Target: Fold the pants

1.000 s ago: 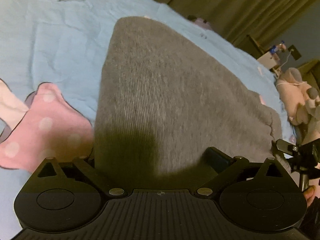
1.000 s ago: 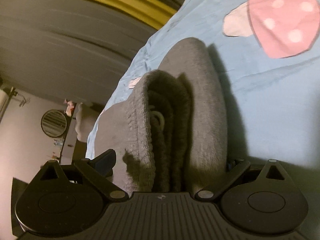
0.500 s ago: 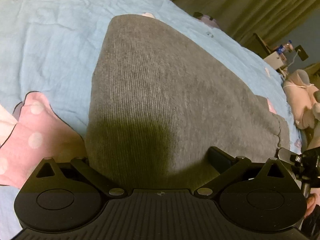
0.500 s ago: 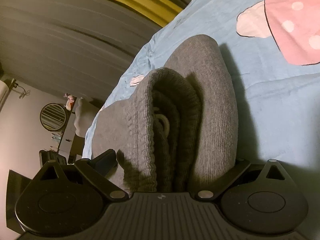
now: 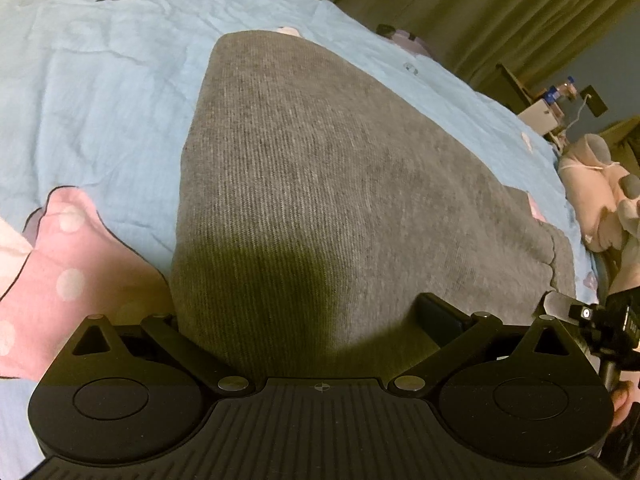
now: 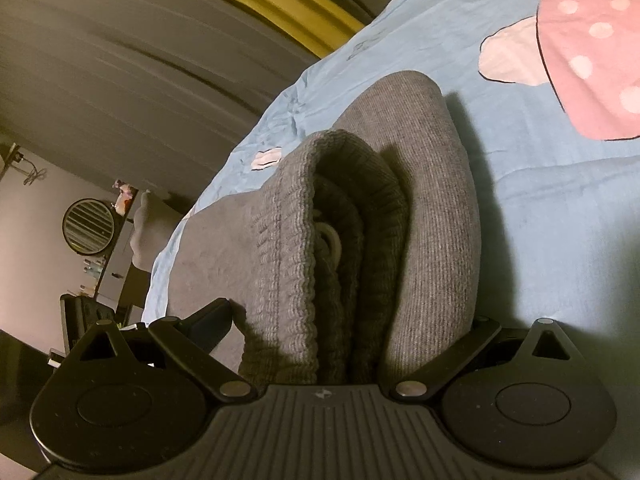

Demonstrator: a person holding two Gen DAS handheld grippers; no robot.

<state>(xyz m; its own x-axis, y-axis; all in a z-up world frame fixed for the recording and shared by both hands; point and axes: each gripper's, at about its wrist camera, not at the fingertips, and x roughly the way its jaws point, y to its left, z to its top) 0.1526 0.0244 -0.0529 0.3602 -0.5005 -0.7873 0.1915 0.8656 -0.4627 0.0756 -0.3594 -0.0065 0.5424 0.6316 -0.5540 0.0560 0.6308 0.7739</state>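
Observation:
Grey knit pants (image 5: pixel 328 184) lie folded on a light blue bedsheet (image 5: pixel 100 92). My left gripper (image 5: pixel 308 320) is shut on the near folded edge of the pants; its left finger is hidden under the cloth, its right finger (image 5: pixel 438 316) lies on top. In the right wrist view the pants (image 6: pixel 432 216) form a thick stack with the ribbed waistband (image 6: pixel 288 248) and a drawstring loop in the middle. My right gripper (image 6: pixel 340 328) is shut on this stack, fingers on either side.
A pink mushroom print (image 5: pixel 68 280) is on the sheet left of the pants, also in the right wrist view (image 6: pixel 592 64). A plush toy (image 5: pixel 592 188) lies at the bed's right edge. Curtains (image 5: pixel 500 4) hang behind. A round mirror (image 6: pixel 89 227) hangs on the wall.
Both grippers have carried the folded pants across the sheet; the mushroom print has slid away to the side in both views. The grips have not changed.

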